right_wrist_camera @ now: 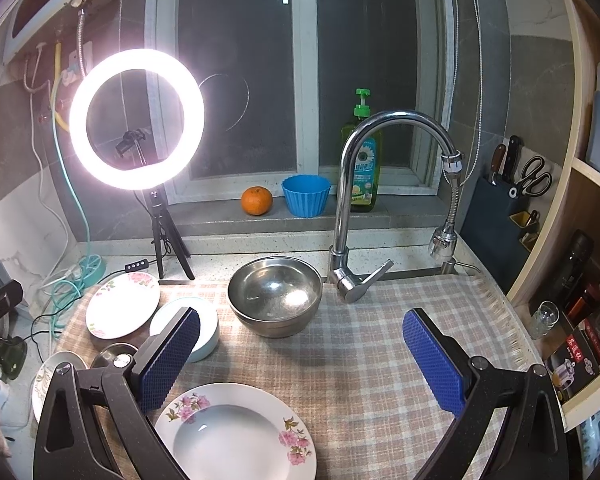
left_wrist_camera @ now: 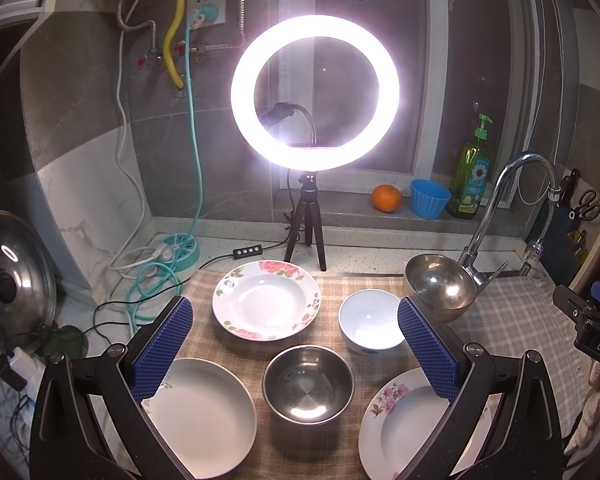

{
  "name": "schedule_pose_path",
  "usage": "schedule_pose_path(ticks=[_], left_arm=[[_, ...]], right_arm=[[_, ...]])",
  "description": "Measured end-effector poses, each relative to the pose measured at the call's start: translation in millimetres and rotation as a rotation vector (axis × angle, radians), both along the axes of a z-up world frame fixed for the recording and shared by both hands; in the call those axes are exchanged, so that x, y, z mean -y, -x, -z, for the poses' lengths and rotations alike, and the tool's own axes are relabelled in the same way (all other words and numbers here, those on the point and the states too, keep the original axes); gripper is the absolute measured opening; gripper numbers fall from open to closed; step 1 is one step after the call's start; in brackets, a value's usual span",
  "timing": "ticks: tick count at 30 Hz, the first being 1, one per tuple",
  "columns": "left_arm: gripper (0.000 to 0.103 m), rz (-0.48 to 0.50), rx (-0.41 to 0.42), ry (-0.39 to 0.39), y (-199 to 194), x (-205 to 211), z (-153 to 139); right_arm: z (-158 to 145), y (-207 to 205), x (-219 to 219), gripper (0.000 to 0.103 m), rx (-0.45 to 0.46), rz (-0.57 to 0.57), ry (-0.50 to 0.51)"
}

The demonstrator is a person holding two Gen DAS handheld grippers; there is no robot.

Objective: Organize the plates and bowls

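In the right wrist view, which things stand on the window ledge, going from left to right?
Round orange fruit → blue ribbed plastic cup → green dish soap bottle with a pump top, partly behind the curved chrome faucet.

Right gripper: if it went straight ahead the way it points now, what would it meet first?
Probably the checked cloth first, since the open right gripper tilts down at bare fabric; beyond that lies the large steel bowl by the faucet. Depth is uncertain.

light: ring lamp only strong source, blown out with halo | window dark | glare: hotspots in steel bowl | edges: heavy fisheye bend, black corner vignette | focus: centre sharp
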State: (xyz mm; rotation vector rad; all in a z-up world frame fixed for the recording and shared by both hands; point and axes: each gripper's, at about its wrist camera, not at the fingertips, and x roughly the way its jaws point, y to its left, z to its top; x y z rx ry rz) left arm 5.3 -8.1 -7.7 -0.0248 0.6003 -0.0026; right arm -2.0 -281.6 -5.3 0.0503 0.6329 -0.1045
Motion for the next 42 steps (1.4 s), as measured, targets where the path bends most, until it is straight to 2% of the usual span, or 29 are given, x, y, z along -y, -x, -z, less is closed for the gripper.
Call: schedule_pose_path(ticks=[9,13,18,21,23,26,28,30,33,37,39,42], left_arm=[[0.101,-0.016,-0.018,0.014,3,-10,7],[0.097,-0.023,-0.046,0.022,6,-15,14],[0.093,-0.022,-0.08,0.026,10,-19,23],[0.083,-0.012,-0.11,0.032,11,-21,29],[0.082,-0.006,-0.13,0.041,12,-22,35],[0.072,0.01,-0.167,0.054,13,-22,43],[0.071,0.024,-0.189,0.066,14,-20,49],[0.061,0.048,-0.214,0.078,14,-18,56],[0.055,0.089,-0.263,0.1,15,-10,68],[0.046,0.139,-0.341,0.14,16,1,89],[0.039,0.162,-0.387,0.17,17,5,100],[0.037,0.181,-0.435,0.197,17,11,112]], right_arm=[[8,-1,2,0.1,-0.02,0.0,0.015],[15,-2,3,0.098,-0.04,-0.014,0.034],[27,-4,5,0.081,-0.086,-0.036,0.031],[37,-4,6,0.075,-0.121,-0.056,0.023],[42,-4,7,0.075,-0.137,-0.06,0.017],[50,-4,11,0.072,-0.163,-0.064,-0.003],[56,-5,15,0.068,-0.189,-0.067,-0.022],[65,-8,19,0.058,-0.228,-0.074,-0.053],[83,-12,30,0.046,-0.305,-0.078,-0.113],[109,-14,44,0.038,-0.403,-0.074,-0.209],[121,-15,49,0.035,-0.445,-0.069,-0.247],[135,-14,54,0.035,-0.488,-0.066,-0.294]])
